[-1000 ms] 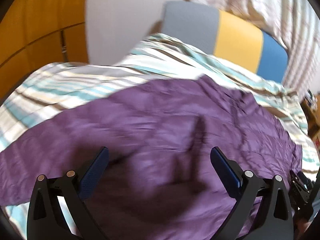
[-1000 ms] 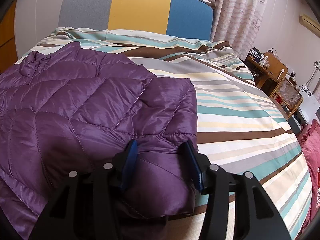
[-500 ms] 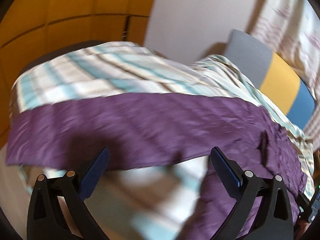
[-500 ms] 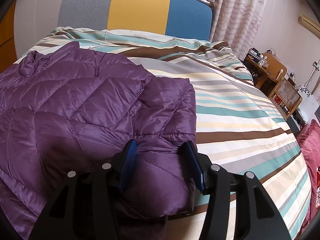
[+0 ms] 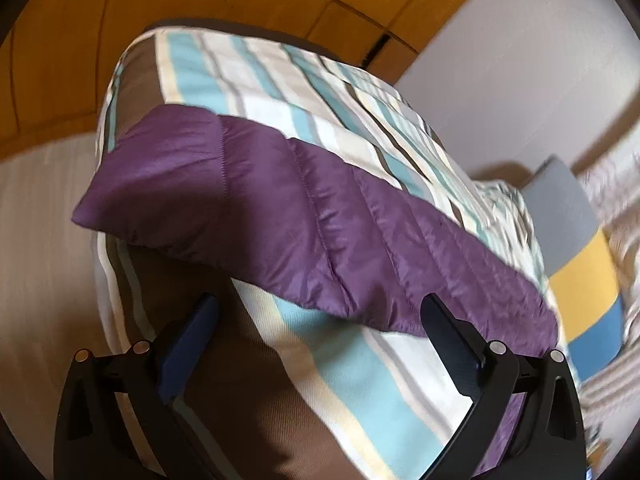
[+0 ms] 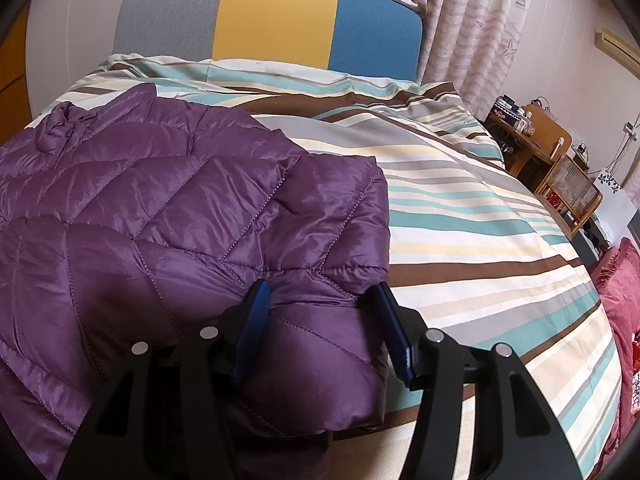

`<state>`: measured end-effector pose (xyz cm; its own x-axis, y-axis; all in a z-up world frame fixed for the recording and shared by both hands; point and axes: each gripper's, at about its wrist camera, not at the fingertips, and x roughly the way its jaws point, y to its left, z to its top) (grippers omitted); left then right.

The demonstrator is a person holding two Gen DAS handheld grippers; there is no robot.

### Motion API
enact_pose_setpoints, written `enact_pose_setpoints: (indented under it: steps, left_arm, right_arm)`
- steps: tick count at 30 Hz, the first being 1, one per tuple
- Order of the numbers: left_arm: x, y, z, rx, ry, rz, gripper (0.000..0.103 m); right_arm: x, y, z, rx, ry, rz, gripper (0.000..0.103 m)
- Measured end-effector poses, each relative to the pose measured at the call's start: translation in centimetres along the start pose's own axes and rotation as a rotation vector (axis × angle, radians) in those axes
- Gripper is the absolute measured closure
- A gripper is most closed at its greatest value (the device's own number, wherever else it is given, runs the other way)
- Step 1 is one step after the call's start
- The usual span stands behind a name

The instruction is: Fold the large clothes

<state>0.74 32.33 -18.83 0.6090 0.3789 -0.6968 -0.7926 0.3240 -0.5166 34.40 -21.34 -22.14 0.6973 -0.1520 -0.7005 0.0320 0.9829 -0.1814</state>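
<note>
Broadly, a bed with a striped duvet [image 6: 460, 216] in teal, brown, cream and grey fills both views, with a headboard [image 6: 276, 20] of grey, yellow and blue panels at its far end. On the duvet lies the purple quilted jacket [image 6: 168, 216], spread over the bed's left half in the right wrist view, its hem folded up near the foot; no brand or label can be read on it. In the left wrist view one sleeve [image 5: 248, 208] stretches towards the bed's corner, its cuff hanging over the edge. The right gripper [image 6: 320, 320] has its blue pads on either side of a puffed fold of the jacket; its jaws have just been opening and whether the pads still press the fabric is unclear. The left gripper [image 5: 316, 332] stands wide open above bare duvet, short of the sleeve. Small items on the wooden bedside shelf [image 6: 532, 140] are too tiny to name.
</note>
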Motion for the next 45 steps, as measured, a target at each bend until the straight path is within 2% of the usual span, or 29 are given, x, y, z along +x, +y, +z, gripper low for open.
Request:
enact_pose_setpoints:
  steps: [3, 7, 8, 9, 10, 12, 15, 17, 20, 26, 34, 45]
  left_arm:
    - [0.1, 1.0, 0.9, -0.117, -0.028, -0.026, 0.003]
    - [0.7, 1.7, 2.3, -0.2, -0.064, -0.015, 0.005]
    - [0.8, 1.8, 2.7, -0.223, -0.085, 0.001, 0.013]
    - [1.0, 2.0, 3.0, -0.237, -0.095, 0.017, 0.027]
    - [1.4, 2.1, 3.5, -0.247, -0.099, 0.063, 0.036]
    - [1.7, 2.0, 4.0, -0.24, -0.105, 0.109, 0.071]
    - [1.8, 1.1, 4.5, -0.21, -0.114, 0.128, 0.084]
    - [1.2, -0.8, 4.4, -0.14, -0.165, 0.156, 0.085]
    - [0.3, -4.0, 4.0, -0.019, -0.237, 0.148, 0.085]
    - [-1.3, -12.3, 1.4, 0.295, -0.316, 0.051, 0.085]
    - [-1.5, -20.8, -4.6, 0.597, -0.295, -0.077, 0.085]
    - [-0.3, -27.1, -12.5, 0.807, -0.199, -0.169, 0.085]
  right_arm:
    - [0.0, 0.0, 0.0, -0.001, -0.001, -0.001, 0.049]
    - [0.0, 0.0, 0.0, -0.001, 0.0, -0.001, 0.049]
    - [0.0, 0.0, 0.0, 0.0, 0.0, -0.001, 0.049]
    - [0.0, 0.0, 0.0, 0.0, 0.0, 0.0, 0.049]
    - [0.0, 0.0, 0.0, 0.0, -0.001, 0.0, 0.049]
    - [0.0, 0.0, 0.0, 0.0, 0.0, 0.0, 0.049]
    - [0.0, 0.0, 0.0, 0.0, 0.0, 0.0, 0.049]
    - [0.0, 0.0, 0.0, 0.0, 0.0, 0.0, 0.049]
    - [0.0, 0.0, 0.0, 0.0, -0.001, 0.0, 0.049]
    - [0.0, 0.0, 0.0, 0.001, 0.0, 0.001, 0.049]
    - [0.0, 0.1, 0.0, 0.006, 0.0, 0.003, 0.049]
    - [0.0, 0.0, 0.0, 0.013, 0.0, 0.011, 0.048]
